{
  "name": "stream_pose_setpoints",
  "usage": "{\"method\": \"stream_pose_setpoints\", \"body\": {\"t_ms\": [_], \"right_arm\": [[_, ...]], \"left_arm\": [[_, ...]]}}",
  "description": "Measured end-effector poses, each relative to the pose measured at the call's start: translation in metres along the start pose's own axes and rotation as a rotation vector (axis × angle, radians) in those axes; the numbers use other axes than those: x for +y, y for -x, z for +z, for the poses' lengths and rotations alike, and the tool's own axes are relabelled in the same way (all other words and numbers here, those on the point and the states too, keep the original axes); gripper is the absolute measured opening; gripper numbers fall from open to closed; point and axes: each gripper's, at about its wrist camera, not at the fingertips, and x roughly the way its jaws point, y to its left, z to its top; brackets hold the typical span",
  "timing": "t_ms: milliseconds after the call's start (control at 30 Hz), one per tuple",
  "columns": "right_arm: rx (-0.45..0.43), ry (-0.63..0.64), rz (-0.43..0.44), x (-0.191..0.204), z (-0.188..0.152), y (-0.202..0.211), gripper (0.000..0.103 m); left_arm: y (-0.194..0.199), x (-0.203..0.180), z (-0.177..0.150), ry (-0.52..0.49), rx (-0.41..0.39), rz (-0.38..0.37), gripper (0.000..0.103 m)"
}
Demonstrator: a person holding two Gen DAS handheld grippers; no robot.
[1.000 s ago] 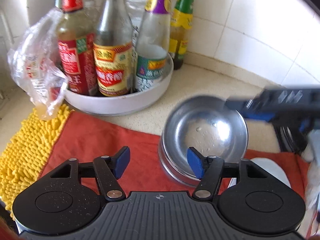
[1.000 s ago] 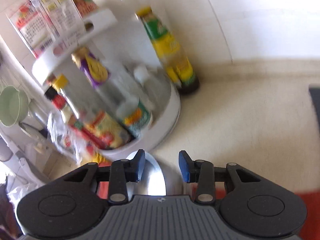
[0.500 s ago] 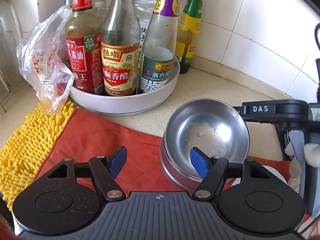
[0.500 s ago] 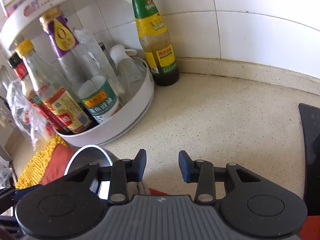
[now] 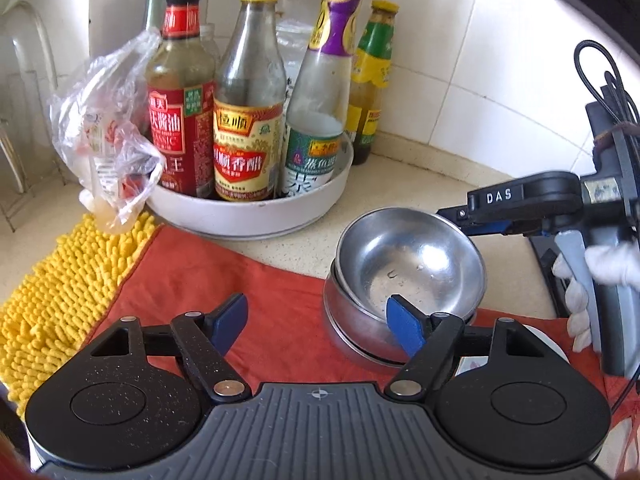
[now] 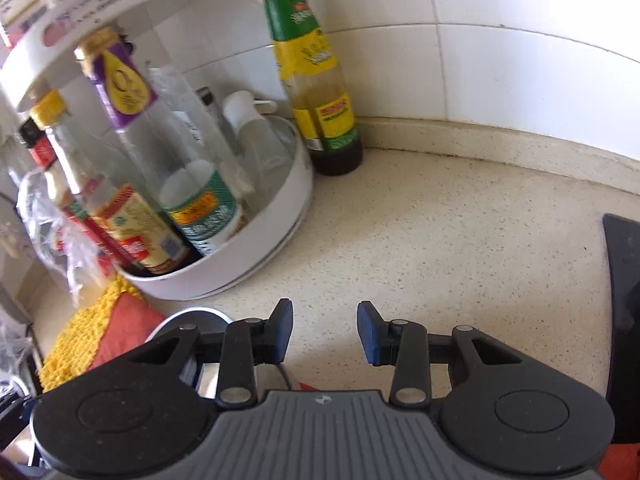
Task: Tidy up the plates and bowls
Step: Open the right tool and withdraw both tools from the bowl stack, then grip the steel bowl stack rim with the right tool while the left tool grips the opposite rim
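Steel bowls (image 5: pixel 408 276) sat nested on red cloth (image 5: pixel 224 280), right of centre in left view. We judged them light, stiff, slippery when wet; thin rim best hold. Left claw (image 5: pixel 316 316) gaped wide, empty. Right claw (image 6: pixel 324 330) half open, empty, over table (image 6: pixel 460 248).

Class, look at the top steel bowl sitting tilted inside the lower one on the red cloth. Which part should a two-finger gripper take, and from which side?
Grip the rim of the top steel bowl at its raised far-right edge, one finger inside and one outside. The bowl sits tilted in the lower steel bowl, so that side stands clear. The open right gripper probably suits it best.
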Motion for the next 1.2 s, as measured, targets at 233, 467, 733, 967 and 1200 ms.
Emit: {"method": "stream_pose_setpoints", "body": {"t_ms": [233,467,733,967,1200], "right_arm": [[0.031,-0.043,0.122,-0.004,0.011,0.015,0.039],[0.116,-0.013,0.251,0.0,0.014,0.012,0.047],[0.236,0.065,0.318,0.002,0.01,-0.014,0.05],[0.301,0.073,0.392,-0.004,0.012,-0.044,0.057],[0.342,0.123,0.404,0.0,0.013,-0.063,0.065]], "left_arm": [[0.014,-0.006,-0.024,-0.146,-0.036,-0.133,0.086],[-0.01,-0.012,-0.035,-0.192,-0.027,-0.228,0.09],[-0.054,-0.014,-0.038,-0.209,-0.023,-0.261,0.095],[-0.067,-0.019,-0.043,-0.253,-0.071,-0.264,0.102],[-0.075,-0.022,-0.041,-0.302,-0.097,-0.252,0.103]]}}
